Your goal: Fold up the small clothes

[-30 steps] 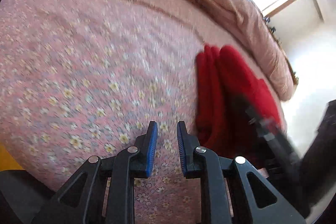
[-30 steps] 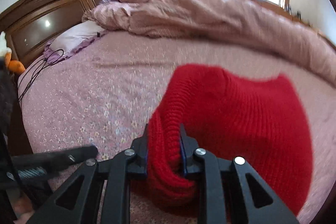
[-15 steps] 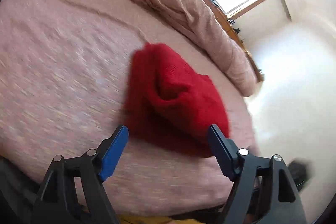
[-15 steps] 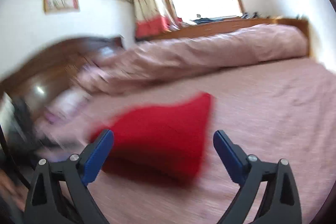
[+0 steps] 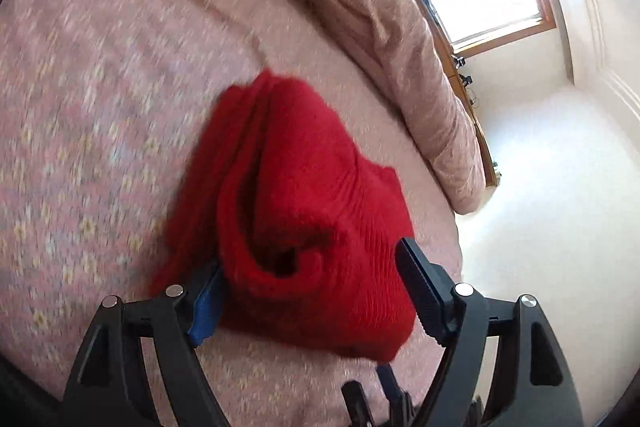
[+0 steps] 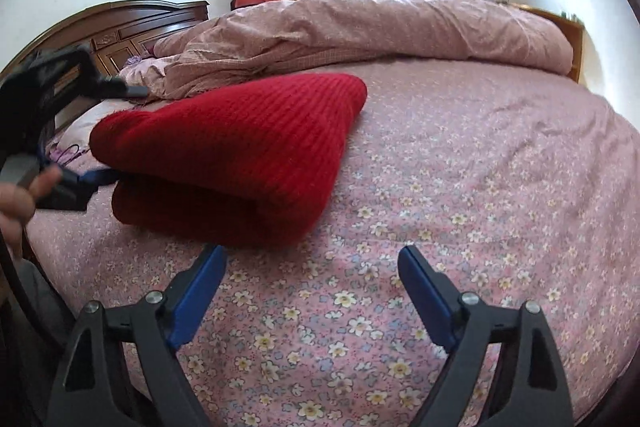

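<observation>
- Red ribbed knit garment (image 6: 236,151) lies folded over on the pink floral bedsheet (image 6: 460,227), near the near-left edge of the bed; rumpled pink duvet (image 6: 360,27) runs along the far side, dark wooden headboard (image 6: 120,27) at far left.
- Left gripper (image 5: 308,291): fingers have just been closing a little and stand about two-thirds open, straddling the near open end of the garment. The blue pad of the left finger (image 5: 206,307) looks tucked against the knit, the right finger (image 5: 420,287) sits beside it; no squeeze visible, so not gripped.
- Right gripper (image 6: 312,283): fingers have just eased in slightly, wide open and empty, hovering over bare sheet just near of the garment's folded edge, not touching it.
- A person's hand (image 6: 16,203) shows at the left edge of the right wrist view, on the left tool.
- Judged step: re-grasping for the next fold.
- To do it well: left fingers should pinch all the stacked layers at the near end, not only the top lip, or the fold will peel open.
- Right fingers should take the opposite corner at matching depth, then both lift together, low, and lay edge on edge.
- Risk: thick knit bunches; sheet may get pinched with it.
</observation>
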Demonstrator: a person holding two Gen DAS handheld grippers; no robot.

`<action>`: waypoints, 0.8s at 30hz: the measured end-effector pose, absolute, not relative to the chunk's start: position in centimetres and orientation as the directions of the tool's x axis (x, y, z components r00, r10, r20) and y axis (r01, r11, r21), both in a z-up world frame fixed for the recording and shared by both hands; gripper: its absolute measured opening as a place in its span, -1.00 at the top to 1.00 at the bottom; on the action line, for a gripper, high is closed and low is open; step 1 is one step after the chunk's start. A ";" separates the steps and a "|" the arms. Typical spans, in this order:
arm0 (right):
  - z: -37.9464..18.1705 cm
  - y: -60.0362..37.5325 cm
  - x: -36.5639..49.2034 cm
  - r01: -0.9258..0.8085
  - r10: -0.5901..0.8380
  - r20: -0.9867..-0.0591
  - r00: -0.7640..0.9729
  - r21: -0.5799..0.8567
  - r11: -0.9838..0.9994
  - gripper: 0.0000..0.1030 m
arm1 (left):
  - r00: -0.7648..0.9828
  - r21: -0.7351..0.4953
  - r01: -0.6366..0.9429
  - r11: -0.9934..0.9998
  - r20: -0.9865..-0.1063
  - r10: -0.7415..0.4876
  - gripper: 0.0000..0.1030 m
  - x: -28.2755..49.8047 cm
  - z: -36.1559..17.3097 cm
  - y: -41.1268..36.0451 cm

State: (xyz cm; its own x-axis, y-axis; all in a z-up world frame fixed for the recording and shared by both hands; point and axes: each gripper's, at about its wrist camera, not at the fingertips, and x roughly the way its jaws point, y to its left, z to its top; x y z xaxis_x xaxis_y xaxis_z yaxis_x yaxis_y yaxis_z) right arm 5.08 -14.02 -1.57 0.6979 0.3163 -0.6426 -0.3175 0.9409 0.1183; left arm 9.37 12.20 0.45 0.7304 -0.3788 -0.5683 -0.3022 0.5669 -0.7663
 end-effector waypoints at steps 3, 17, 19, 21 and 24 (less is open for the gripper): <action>-1.0 -14.2 5.0 -0.287 0.293 -0.597 0.747 0.107 0.952 -0.77 | 0.734 -0.719 -0.308 0.623 -0.596 -0.324 0.55 10.0 1.1 11.9; -1.8 -12.0 8.2 -0.196 0.225 -0.580 0.783 0.113 0.974 -0.77 | 0.811 -0.748 -0.097 0.656 -0.441 -0.383 0.66 11.2 6.1 10.7; -1.7 -11.4 8.7 -0.207 0.234 -0.582 0.779 0.113 0.972 -0.77 | 0.812 -0.741 -0.089 0.665 -0.441 -0.383 0.66 11.3 6.2 10.6; -1.7 -10.3 8.9 -0.222 0.229 -0.580 0.782 0.084 0.971 -0.77 | 0.813 -0.741 -0.081 0.666 -0.436 -0.386 0.66 11.1 6.2 10.5; -1.5 -9.5 9.5 -0.180 0.167 -0.566 0.807 0.033 0.983 -0.77 | 0.826 -0.733 -0.077 0.676 -0.427 -0.369 0.66 10.7 6.5 10.7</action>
